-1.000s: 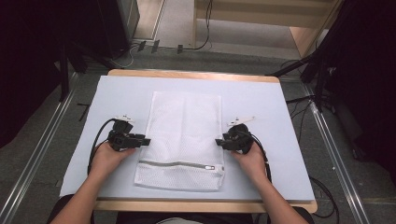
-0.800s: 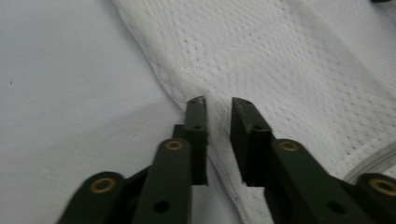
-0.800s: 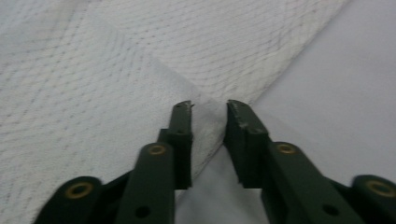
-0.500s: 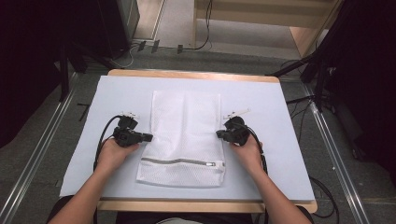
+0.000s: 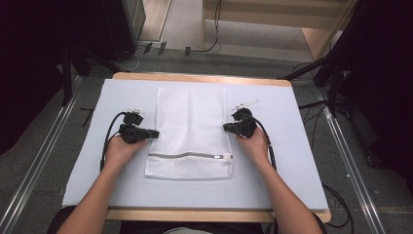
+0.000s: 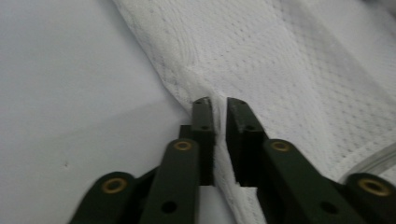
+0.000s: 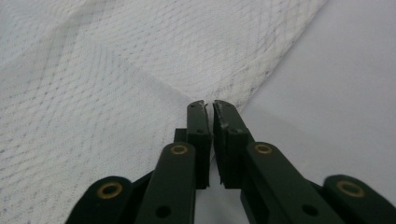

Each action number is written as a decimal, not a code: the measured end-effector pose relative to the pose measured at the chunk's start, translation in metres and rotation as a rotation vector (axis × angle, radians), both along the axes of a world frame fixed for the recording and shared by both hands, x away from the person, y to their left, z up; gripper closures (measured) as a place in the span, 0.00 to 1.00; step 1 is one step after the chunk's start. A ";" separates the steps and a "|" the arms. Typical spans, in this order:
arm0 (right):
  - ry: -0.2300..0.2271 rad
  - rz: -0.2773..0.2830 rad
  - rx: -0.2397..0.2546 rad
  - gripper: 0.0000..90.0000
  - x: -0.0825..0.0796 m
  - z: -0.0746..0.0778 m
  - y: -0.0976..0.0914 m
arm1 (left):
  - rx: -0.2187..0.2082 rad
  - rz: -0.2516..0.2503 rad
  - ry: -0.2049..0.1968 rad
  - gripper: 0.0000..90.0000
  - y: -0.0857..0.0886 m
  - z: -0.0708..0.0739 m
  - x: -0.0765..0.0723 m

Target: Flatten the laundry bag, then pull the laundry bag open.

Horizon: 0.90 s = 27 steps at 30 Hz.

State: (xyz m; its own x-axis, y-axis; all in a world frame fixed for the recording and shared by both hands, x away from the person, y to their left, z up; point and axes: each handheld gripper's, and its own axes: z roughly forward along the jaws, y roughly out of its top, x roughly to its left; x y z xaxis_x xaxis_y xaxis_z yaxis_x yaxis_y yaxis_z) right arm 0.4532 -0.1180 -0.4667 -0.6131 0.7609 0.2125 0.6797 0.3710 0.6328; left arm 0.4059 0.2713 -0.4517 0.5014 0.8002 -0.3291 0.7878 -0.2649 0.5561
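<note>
forearms cut off at bottom edge, room sides too dark to read. pale blue sheet (image 5: 292, 161) covers wooden table (image 5: 204, 78), grey floor beyond. white mesh laundry bag (image 5: 192, 129) flat mid-table, zipper nearest. left gripper (image 5: 155, 133) jaws nearly together, just been opening, pinching bag's left edge. right gripper (image 5: 225, 127) likewise on right edge.

Blue mat (image 5: 292, 161) bare either side of mesh bag (image 5: 192, 129); free passage there.

Overhead forward-down; claw cameras close, sharing mesh bag (image 5: 192, 131).
</note>
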 end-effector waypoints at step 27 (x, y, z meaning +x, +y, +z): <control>-0.062 0.067 0.079 0.65 -0.048 0.030 -0.020 | -0.024 -0.147 -0.070 0.45 -0.026 0.036 -0.028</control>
